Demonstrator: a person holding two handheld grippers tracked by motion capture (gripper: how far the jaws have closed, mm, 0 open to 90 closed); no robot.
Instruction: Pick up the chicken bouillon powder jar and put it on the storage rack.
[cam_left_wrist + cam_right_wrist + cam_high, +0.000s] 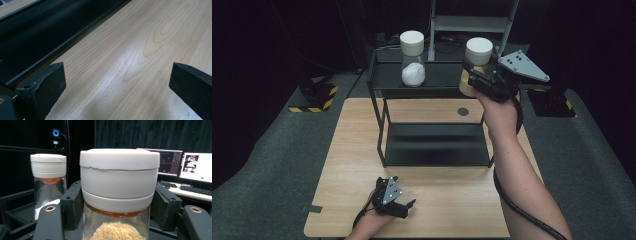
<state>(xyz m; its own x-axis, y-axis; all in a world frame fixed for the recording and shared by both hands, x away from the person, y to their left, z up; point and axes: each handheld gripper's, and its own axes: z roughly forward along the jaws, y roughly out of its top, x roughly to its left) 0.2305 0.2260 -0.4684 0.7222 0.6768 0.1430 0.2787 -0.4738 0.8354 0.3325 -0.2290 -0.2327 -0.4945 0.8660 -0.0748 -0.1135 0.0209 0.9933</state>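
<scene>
Evidently the right gripper clamps the tan-filled jar at the shelf's far right; lifting or settling seems next; the left gripper rests open on the near table.

My right gripper has the tan-grain jar clamped just under its white lid, upright at the shelf's right end. White-powder jar sits upright further left on that shelf.
</scene>
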